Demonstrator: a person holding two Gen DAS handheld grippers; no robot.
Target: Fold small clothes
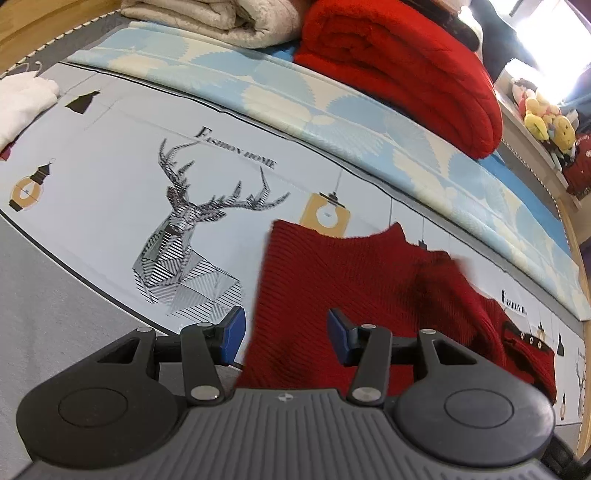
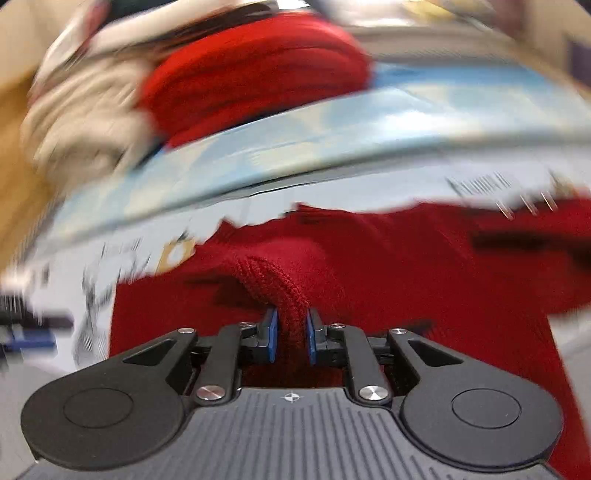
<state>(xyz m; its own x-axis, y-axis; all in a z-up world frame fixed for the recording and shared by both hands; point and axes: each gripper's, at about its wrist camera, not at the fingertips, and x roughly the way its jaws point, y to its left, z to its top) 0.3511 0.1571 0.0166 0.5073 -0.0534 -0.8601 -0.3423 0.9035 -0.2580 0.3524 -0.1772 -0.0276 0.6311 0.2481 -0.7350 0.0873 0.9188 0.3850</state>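
A small dark red knitted sweater lies on a pale printed bedsheet. My left gripper is open, its blue pads either side of the sweater's near left edge, holding nothing. In the right wrist view, which is blurred by motion, my right gripper is shut on a bunched fold of the red sweater, which rises between the blue pads.
A folded bright red blanket and a beige quilt lie at the back on a blue-and-cream mat. A white garment lies far left. Plush toys sit on a shelf at right.
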